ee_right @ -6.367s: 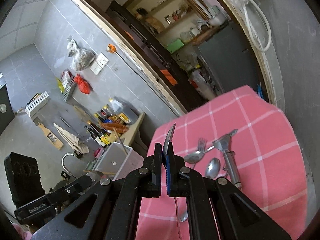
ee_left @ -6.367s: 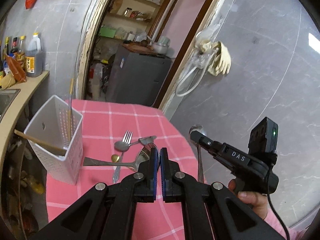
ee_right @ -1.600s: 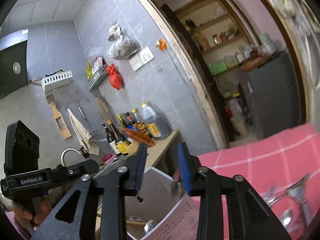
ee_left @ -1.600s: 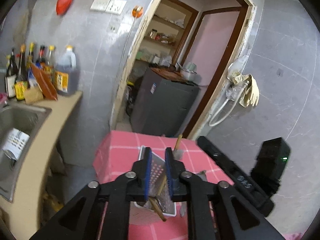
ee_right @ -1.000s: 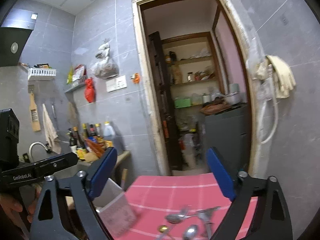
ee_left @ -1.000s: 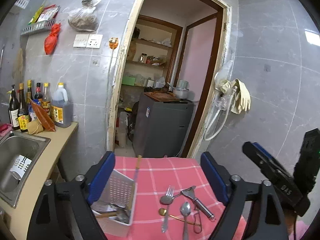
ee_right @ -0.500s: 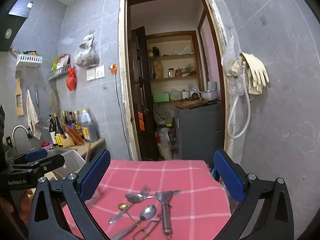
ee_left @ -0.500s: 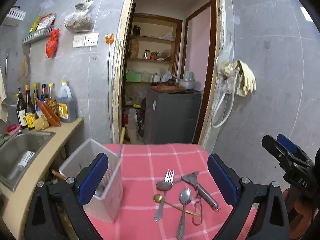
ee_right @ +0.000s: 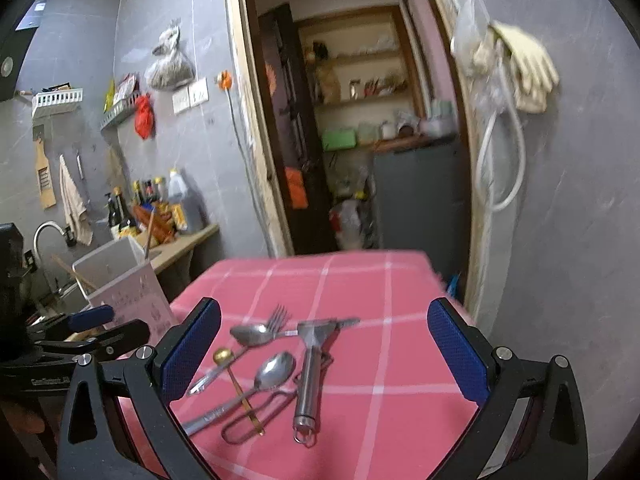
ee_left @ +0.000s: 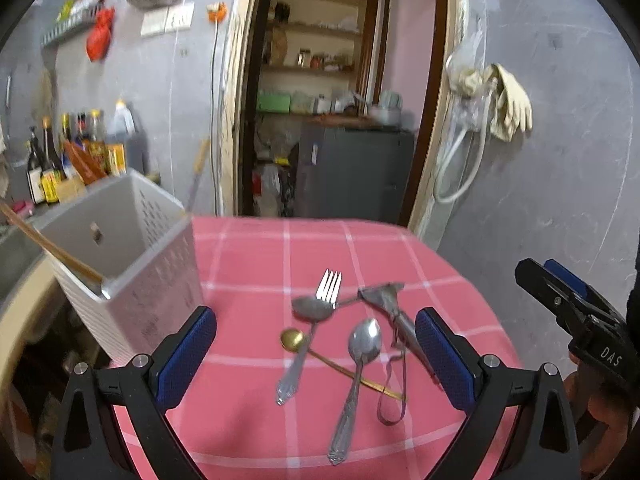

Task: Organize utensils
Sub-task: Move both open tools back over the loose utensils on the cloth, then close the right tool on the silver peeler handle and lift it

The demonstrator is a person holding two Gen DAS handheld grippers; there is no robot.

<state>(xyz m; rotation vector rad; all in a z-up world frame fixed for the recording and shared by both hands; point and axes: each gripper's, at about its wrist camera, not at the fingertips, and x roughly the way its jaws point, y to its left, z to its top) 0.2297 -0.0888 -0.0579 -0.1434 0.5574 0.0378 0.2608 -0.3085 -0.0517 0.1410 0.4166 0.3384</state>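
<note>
Both claws, left [ee_left: 314, 354] and right [ee_right: 324, 354], were spread wide and empty above the utensil pile, likely lining up a pick. Fork [ee_left: 308, 334], spoon [ee_left: 356, 376], gold spoon [ee_left: 294, 339] and peeler [ee_left: 394, 316] lay overlapping on the bench [ee_left: 440, 288]. White basket [ee_left: 132, 264] at its left edge held a wooden stick [ee_left: 48, 248], leaning.

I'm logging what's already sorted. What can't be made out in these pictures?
- Contents of the white caddy: its walls hide all but one wooden handle, both views.
- Counter bottle labels: blurred, left wrist view.
- Left claw fingertips: partly hidden behind the right claw finger, right wrist view.
</note>
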